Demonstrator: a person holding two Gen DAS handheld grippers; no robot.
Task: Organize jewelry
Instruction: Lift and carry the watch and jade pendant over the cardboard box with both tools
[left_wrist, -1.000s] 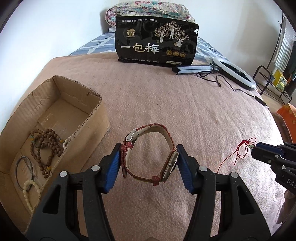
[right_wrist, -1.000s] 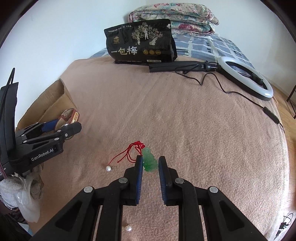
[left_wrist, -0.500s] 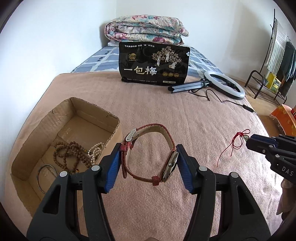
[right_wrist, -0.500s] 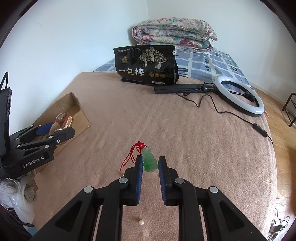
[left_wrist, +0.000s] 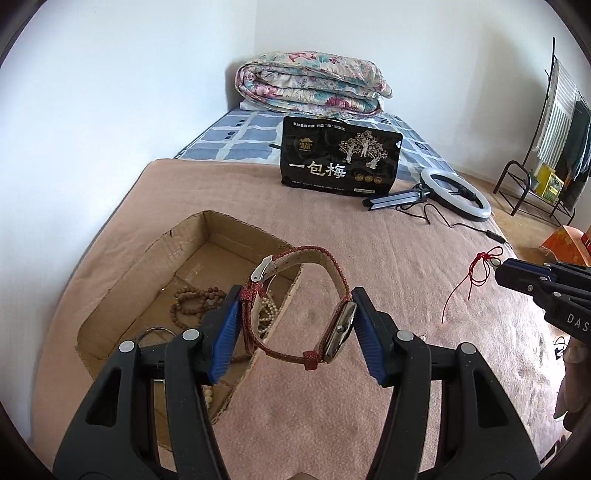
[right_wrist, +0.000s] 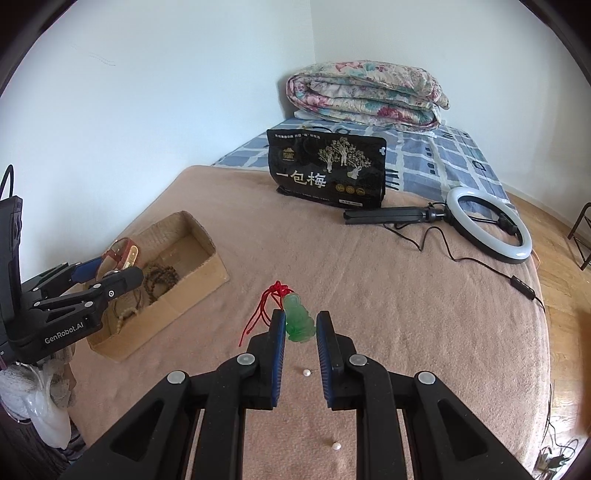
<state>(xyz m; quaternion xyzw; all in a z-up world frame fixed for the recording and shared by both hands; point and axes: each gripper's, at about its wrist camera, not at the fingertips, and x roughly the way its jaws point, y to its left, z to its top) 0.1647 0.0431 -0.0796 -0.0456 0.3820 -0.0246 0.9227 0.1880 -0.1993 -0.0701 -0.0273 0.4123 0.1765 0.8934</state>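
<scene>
My left gripper (left_wrist: 295, 325) is shut on a red-strapped watch (left_wrist: 334, 277) and holds it in the air over the right rim of the open cardboard box (left_wrist: 122, 295). The box holds brown bead strands (left_wrist: 192, 301), pale beads and a thin bangle. In the right wrist view the left gripper (right_wrist: 110, 273) hangs over the box (right_wrist: 199, 280). My right gripper (right_wrist: 301, 325) is shut on a green jade pendant (right_wrist: 299, 319) with a red cord (right_wrist: 264, 306), held above the blanket. The cord (left_wrist: 476, 273) also shows in the left wrist view.
Two loose pearls (right_wrist: 306, 373) (right_wrist: 335, 446) lie on the pink blanket (right_wrist: 369, 295). A black snack bag (right_wrist: 327, 171), a ring light on a tripod (right_wrist: 487, 225) with its cable, and a folded quilt (right_wrist: 365, 96) are at the far end. A wall runs along the left.
Both grippers have risen with their loads. The left gripper has moved left, so the watch now hangs over the box's rim. The right gripper has lifted the pendant off the blanket.
</scene>
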